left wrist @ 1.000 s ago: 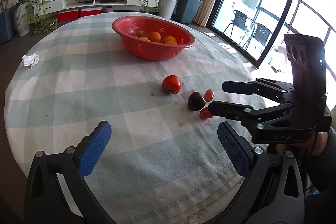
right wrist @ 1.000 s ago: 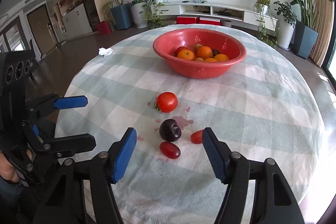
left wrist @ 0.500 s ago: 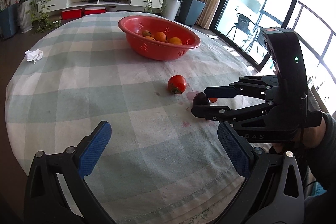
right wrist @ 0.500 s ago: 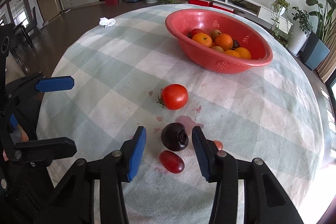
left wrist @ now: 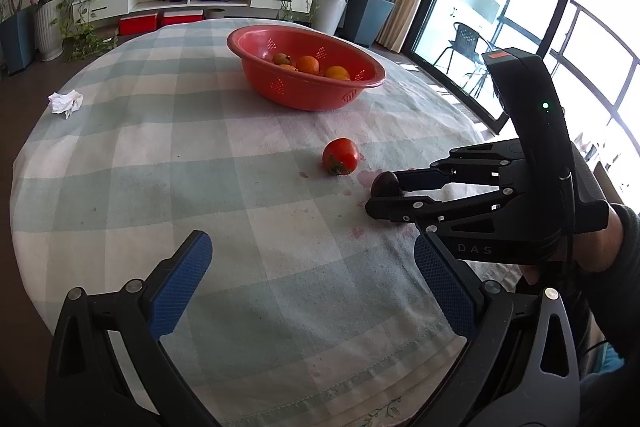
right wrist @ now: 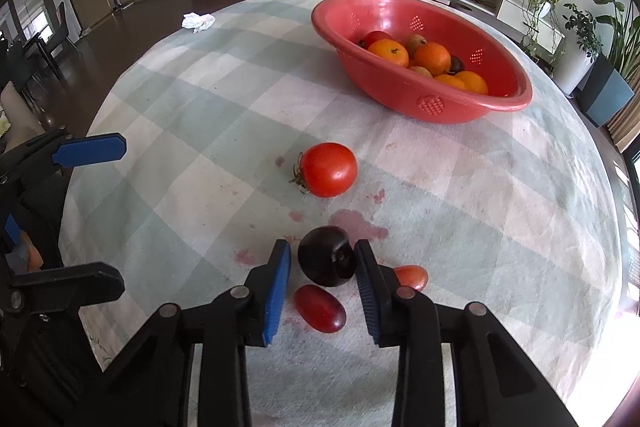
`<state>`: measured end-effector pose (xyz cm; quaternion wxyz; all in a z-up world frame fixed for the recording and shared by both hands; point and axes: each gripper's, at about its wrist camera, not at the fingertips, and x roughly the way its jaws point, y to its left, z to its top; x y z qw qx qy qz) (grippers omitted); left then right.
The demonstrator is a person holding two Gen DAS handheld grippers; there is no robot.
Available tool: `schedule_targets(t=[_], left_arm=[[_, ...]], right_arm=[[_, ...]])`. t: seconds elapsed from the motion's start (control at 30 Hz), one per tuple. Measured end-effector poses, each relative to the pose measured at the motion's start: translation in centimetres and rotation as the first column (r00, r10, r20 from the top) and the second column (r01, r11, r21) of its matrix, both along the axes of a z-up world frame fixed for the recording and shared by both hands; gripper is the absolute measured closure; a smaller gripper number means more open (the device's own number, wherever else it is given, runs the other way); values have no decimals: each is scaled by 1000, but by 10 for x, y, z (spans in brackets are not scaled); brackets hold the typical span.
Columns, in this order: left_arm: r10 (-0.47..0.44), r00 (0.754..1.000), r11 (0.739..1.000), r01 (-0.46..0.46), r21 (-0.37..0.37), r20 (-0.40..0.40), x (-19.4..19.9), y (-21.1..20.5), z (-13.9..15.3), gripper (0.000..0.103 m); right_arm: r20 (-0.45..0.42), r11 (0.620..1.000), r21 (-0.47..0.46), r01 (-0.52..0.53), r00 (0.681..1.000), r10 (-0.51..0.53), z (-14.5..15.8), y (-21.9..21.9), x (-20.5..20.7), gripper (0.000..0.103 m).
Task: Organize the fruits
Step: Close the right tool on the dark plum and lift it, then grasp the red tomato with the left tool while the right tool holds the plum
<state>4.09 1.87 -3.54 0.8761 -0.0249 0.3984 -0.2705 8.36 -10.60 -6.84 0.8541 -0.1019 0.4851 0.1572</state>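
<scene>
A dark plum [right wrist: 326,261] lies on the checked tablecloth between the blue pads of my right gripper [right wrist: 321,251]. The jaws are closing around it: the right pad touches the fruit and a thin gap shows at the left pad. Two small red oblong tomatoes [right wrist: 320,307] [right wrist: 412,277] lie just beside the plum, one under each finger. A large red tomato [right wrist: 328,169] sits a little farther out. The red basket [right wrist: 432,107] holds oranges and other fruit. In the left wrist view my right gripper [left wrist: 382,193] brackets the plum [left wrist: 384,183]. My left gripper [left wrist: 311,247] hovers open and empty.
A crumpled white tissue [left wrist: 66,102] lies near the table's far left edge. Pink juice stains mark the cloth around the plum. The round table's edge falls away close behind both grippers. A hand and dark sleeve [left wrist: 600,251] hold the right gripper.
My right gripper has come forward and down over the plum, and its jaws have narrowed from wide apart to nearly touching the fruit. The left gripper has stayed put.
</scene>
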Motion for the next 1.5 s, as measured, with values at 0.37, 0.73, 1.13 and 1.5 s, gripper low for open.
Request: schedule_targets(t=[0.37,0.73,1.13,1.5], left_arm=[[-10,1000,1000,10,7,-25,5,-3,-2,0],[-83,997,981,83,177,-11,67,-57,11,0],[-177,976,928,209,308,-127,102,-106,-25,30],[-194,972,916,227,332,-130,104,-114,-29,73]], right_arm=[[53,993,120,16,998,-22,13,-17,-7,72],[112,941,300,157,974,-198,26,-75,-7,72],[116,920,349,179,966,-232,27,-91,-7,72],[119,910,370,185,962,-244,30,-97,-10,72]])
